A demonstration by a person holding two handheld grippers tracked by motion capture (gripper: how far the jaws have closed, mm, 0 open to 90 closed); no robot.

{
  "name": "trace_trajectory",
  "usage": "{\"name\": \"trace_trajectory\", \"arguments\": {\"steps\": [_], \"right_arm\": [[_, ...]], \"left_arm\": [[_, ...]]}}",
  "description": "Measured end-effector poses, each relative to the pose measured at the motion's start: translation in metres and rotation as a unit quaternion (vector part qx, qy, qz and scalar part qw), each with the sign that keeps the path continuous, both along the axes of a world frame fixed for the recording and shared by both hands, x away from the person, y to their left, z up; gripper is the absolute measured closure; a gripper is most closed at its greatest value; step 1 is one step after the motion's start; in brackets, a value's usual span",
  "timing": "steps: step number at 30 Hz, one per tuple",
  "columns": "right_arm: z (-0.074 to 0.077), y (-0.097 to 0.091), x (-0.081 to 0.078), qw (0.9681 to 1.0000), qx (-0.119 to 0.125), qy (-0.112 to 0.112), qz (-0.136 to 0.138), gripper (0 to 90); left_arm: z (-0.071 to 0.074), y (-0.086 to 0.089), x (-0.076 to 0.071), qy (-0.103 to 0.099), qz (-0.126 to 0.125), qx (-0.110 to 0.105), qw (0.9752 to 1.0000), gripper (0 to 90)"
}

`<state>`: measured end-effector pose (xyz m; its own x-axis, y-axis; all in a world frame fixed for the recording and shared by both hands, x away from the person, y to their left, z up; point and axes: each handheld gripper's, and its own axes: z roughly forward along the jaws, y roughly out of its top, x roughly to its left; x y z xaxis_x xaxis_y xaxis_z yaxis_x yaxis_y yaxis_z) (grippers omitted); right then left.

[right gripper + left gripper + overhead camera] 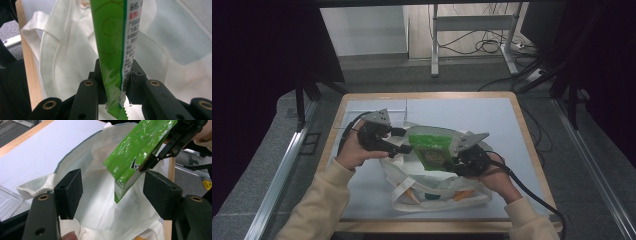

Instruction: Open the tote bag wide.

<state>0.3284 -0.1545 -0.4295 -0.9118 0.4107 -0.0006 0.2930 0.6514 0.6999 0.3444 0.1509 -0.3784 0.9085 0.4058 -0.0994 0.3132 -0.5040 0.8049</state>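
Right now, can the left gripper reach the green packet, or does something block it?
Probably yes. The left gripper is open, and the green packet, held by the right gripper, hangs just ahead with nothing between.

Table top is pale blue-grey with a light wood rim, sitting on grey carpet floor. Far side there's a metal desk frame with a tangle of cables under it. Dark curtains hang left and right.
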Motion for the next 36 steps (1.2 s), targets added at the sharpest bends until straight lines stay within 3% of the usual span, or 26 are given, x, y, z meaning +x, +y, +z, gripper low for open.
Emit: {"name": "trace_trajectory", "arguments": {"steps": [7, 9, 12, 17, 23, 29, 36], "right_arm": [[0.001, 0.006, 0.002, 0.9999, -0.014, -0.002, 0.01, 72.8], [0.003, 0.01, 0.001, 0.9998, -0.013, -0.003, 0.017, 72.8], [0.003, 0.015, 0.002, 0.9996, -0.017, -0.005, 0.023, 72.8], [0.001, 0.02, 0.003, 0.9993, -0.022, -0.003, 0.029, 72.8], [0.001, 0.02, 0.003, 0.9991, -0.024, 0.001, 0.036, 72.5], [0.0, 0.019, 0.003, 0.9988, -0.02, 0.007, 0.045, 71.2], [0.0, 0.017, 0.003, 0.9988, -0.011, 0.015, 0.046, 68.1]], "left_arm": [[0.003, -0.009, 0.006, 0.0, -0.02, 0.016, 0.9997, 31.6], [0.0, -0.012, 0.01, 0.008, -0.038, 0.019, 0.9991, 32.5], [-0.005, -0.017, 0.011, 0.016, -0.064, 0.034, 0.9972, 38.7], [-0.006, -0.021, 0.012, 0.031, -0.078, 0.041, 0.9956, 56.3], [-0.004, -0.023, 0.008, 0.018, -0.096, 0.063, 0.9932, 67.1], [-0.004, -0.022, 0.006, 0.009, -0.104, 0.065, 0.9923, 75.0], [-0.004, -0.021, 0.008, 0.013, -0.106, 0.062, 0.9924, 76.2]]}}
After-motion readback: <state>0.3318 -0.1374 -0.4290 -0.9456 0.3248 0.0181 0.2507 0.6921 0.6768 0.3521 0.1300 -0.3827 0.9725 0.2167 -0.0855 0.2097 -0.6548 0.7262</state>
